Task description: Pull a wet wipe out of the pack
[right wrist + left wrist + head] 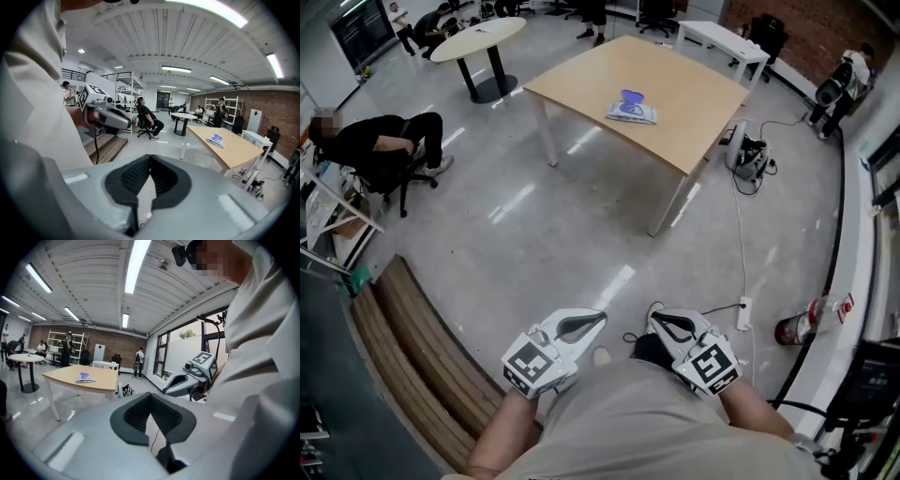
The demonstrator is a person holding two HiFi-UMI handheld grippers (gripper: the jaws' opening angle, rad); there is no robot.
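The wet wipe pack [631, 108], white with a purple top, lies on a light wooden table [694, 112] far ahead across the floor. It also shows small in the left gripper view as the pack [85, 378] and in the right gripper view as the pack [216, 139]. Both grippers are held close to the person's body, far from the table. The left gripper [600, 317] [151, 394] has its dark pads touching at the tips, with nothing between them. The right gripper [654, 314] [150, 156] is likewise shut and holds nothing.
A round table [478, 39] stands at the back left, with a seated person [380, 150] on an office chair nearby. A wooden bench [412, 356] runs along the near left. Cables, a power strip [744, 314] and a red extinguisher [802, 323] lie at the right.
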